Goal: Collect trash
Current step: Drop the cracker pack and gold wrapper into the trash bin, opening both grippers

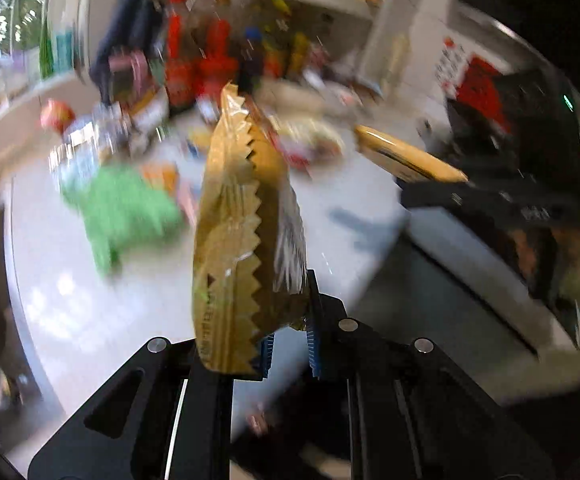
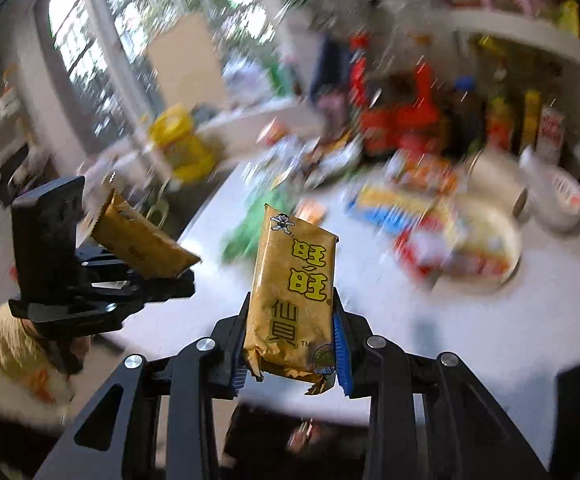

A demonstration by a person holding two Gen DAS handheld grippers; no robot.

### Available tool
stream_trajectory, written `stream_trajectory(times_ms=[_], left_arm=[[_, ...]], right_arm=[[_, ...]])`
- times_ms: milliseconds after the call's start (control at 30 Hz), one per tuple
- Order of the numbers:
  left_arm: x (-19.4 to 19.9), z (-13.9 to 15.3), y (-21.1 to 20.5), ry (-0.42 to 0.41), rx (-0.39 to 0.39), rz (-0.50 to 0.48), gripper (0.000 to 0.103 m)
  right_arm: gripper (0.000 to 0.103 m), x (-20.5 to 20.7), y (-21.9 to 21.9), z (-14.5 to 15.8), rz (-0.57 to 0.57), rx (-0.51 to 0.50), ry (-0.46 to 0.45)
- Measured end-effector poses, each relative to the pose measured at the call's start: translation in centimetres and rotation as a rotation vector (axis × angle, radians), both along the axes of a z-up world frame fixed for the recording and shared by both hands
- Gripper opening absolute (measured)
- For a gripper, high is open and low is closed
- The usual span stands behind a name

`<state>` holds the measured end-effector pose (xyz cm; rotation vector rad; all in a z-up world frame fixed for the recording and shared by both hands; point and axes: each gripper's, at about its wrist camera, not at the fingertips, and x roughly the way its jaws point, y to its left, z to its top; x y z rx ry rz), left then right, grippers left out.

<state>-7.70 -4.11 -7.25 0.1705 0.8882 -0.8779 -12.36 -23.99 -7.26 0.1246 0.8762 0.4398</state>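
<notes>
Left wrapper: a golden-brown plastic snack wrapper with a zigzag-cut seam (image 1: 242, 236) stands up from the left tool (image 1: 288, 350), its lower end pinched between the blue-padded fingers; in the right wrist view the same wrapper (image 2: 142, 240) leans out of that tool (image 2: 170, 276) above the table edge.
Right wrapper: a golden plastic rice-cracker packet printed with yellow characters and a small cartoon figure (image 2: 293, 300) stands upright in the right tool (image 2: 291, 368), above the table.
Left tool state: closed on the zigzag-seamed wrapper.
Right tool state: clamped on the sides of the printed packet, blue pads against it.
Right tool seen from the left: black body at the right of the picture (image 1: 501, 184), with the packet (image 1: 405, 156) pointing out of it.
Table: white top (image 2: 429, 332), both wrappers held over its near part.
Table clutter: a green crumpled bag (image 1: 126, 208), a white plate with colourful wrappers (image 2: 505, 252), red bottles (image 1: 178, 60) at the back; all blurred.
Person: a cream fleecy sleeve (image 2: 6, 356) behind the left tool.
</notes>
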Motion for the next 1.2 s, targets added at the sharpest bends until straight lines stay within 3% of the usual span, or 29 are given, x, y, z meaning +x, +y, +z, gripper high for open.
stream_trajectory(times_ms=[167, 367, 467, 500, 567, 600, 700, 767, 900, 1033, 1100, 1200], left_arm=[[-6.8, -5.3, 0.5, 0.208, 0.056, -0.077, 0.013], [-7.2, -16.4, 0.3, 0.397, 0.127, -0.031, 0.013], [-6.7, -21.6, 0.3, 0.447, 0.178, -0.007, 0.016], [-6.5, -22.7, 0.2, 0.447, 0.205, 0.003, 0.022], [-5.8, -25.0, 0.2, 0.455, 0.255, 0.048, 0.081], [-5.5, -25.5, 0.3, 0.453, 0.253, 0.070, 0.090], [-5.2, -24.9, 0.5, 0.430, 0.260, 0.109, 0.091], [-5.3, -23.2, 0.4, 0.389, 0.271, 0.115, 0.091], [-6.4, -16.3, 0.9, 0.273, 0.205, 0.055, 0.094], [-6.8, -9.8, 2.0, 0.132, 0.135, 0.036, 0.096], [-5.0, -7.5, 2.3, 0.078, 0.093, 0.080, 0.096], [-1.1, -4.8, 4.2, 0.024, 0.026, 0.227, 0.096]], right_arm=[[0.034, -4.7, 2.1, -5.3, 0.048, 0.008, 0.224], [0.035, -5.9, 3.9, -14.6, 0.078, -0.064, 0.374], [0.039, -5.3, 4.4, -19.7, 0.095, -0.126, 0.435], [0.046, -5.1, 4.3, -20.8, 0.090, -0.140, 0.443], [0.089, -4.6, 3.9, -23.0, 0.049, -0.198, 0.452], [0.094, -4.4, 3.7, -23.4, 0.027, -0.215, 0.451], [0.098, -4.2, 2.3, -23.1, -0.021, -0.207, 0.451], [0.098, -4.4, 1.5, -21.1, -0.034, -0.199, 0.419], [0.098, -5.3, -0.3, -15.2, -0.060, -0.130, 0.338], [0.098, -3.8, -1.4, -7.6, -0.099, -0.057, 0.166], [0.098, -1.7, -1.7, -4.8, -0.111, -0.013, 0.071], [0.098, 2.7, -0.3, -2.5, -0.077, 0.036, -0.026]])
